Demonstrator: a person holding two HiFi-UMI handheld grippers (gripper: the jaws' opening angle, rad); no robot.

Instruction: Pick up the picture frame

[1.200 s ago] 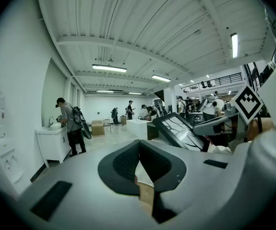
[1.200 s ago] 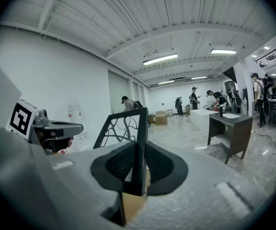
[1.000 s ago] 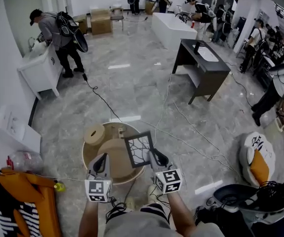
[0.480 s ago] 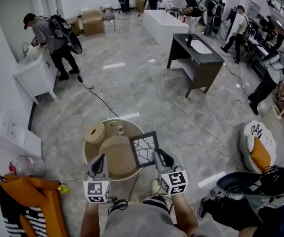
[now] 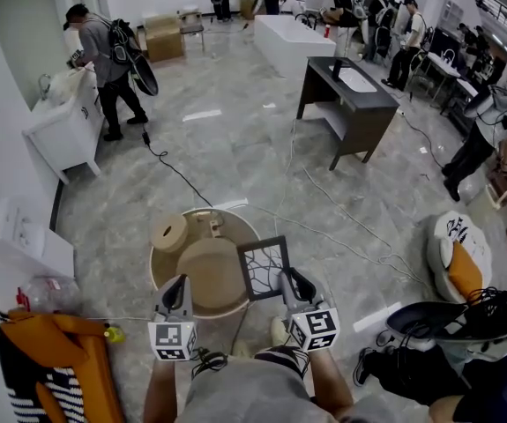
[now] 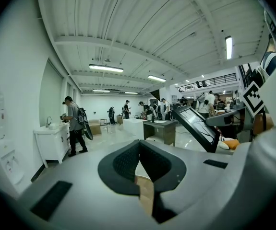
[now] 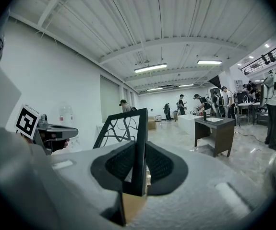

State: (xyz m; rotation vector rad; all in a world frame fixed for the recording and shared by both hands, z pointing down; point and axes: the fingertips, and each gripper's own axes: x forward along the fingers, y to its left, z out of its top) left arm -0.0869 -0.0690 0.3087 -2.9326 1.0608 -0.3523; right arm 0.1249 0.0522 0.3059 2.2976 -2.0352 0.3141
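The right claw (image 7: 138, 150) gripped one side bar of the black picture frame (image 7: 140, 128). Its two dark pads pressed the bar from either side, and the frame stood upright out of the grip. Seen from above, the picture frame was low in the centre of the picture, over the right edge of a round wooden worktop (image 5: 154, 276). A black branching pattern crossed its pane.

The left claw (image 6: 138, 150) hovered at the lower centre-left, near the worktop's front rim. Its pads were drawn together at the tips with nothing between them. Each claw carried its cube of square markers toward the bottom edge, above the person's forearms.

On the worktop lay a broad tan disc (image 5: 207, 276) and, toward the upper left of it, a smaller tan drum (image 5: 169, 233).

A dark cable (image 5: 178, 176) trailed up the grey marble floor (image 5: 235, 139) toward the upper left. There a person with a backpack (image 5: 103, 55) stood at a white cabinet (image 5: 59, 135). A dark desk (image 5: 354, 100) stood at the upper right, with more people gathered along the top edge. An orange and striped bundle (image 5: 50, 364) filled the lower left corner.
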